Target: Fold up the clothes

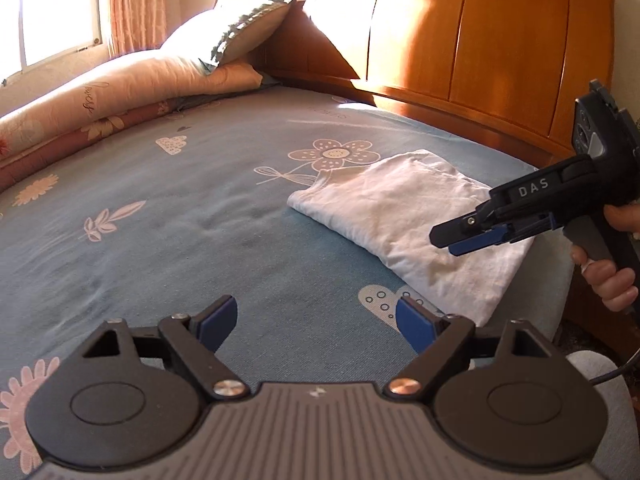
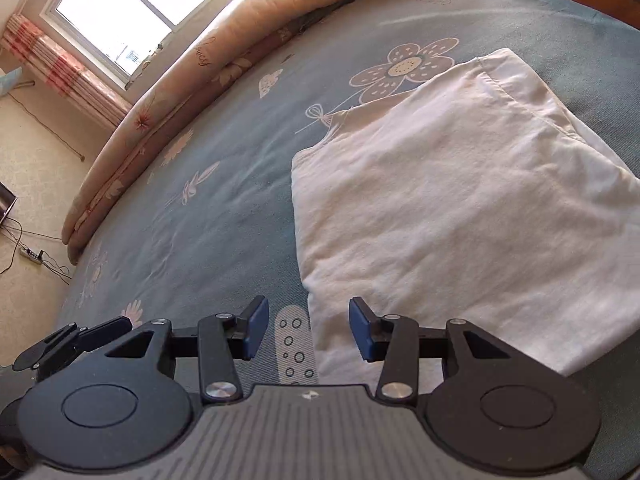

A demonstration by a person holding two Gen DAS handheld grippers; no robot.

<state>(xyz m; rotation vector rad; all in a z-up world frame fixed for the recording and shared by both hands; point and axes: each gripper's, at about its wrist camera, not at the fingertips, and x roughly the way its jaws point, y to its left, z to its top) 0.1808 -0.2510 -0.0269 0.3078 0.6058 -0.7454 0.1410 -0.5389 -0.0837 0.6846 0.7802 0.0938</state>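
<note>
So your bed (image 1: 180,216) fills both views, covered by a blue sheet (image 2: 224,208) with flower prints. Wooden headboard (image 1: 472,36) stands at the far end, sunlit. A rolled peach quilt (image 1: 120,92) runs along the window side of the bed, with a pillow (image 1: 236,28) propped on top against the headboard. Window (image 2: 132,12) and striped curtain (image 2: 68,72) sit beyond the quilt.

The white garment (image 1: 404,220) lies folded into a rough rectangle on the sheet, near the headboard end and close to the bed's near edge, partly covering a flower print.

Your right gripper (image 2: 308,330) hovers just over the garment's near corner, jaws apart, nothing between them, pads not touching cloth. In the left wrist view you see your right hand (image 1: 612,268) wrapped round its handle.

Your left gripper (image 1: 316,326) hangs over bare sheet beside the garment, jaws spread wide and empty.

A power strip (image 2: 32,255) with cables lies on the floor.
</note>
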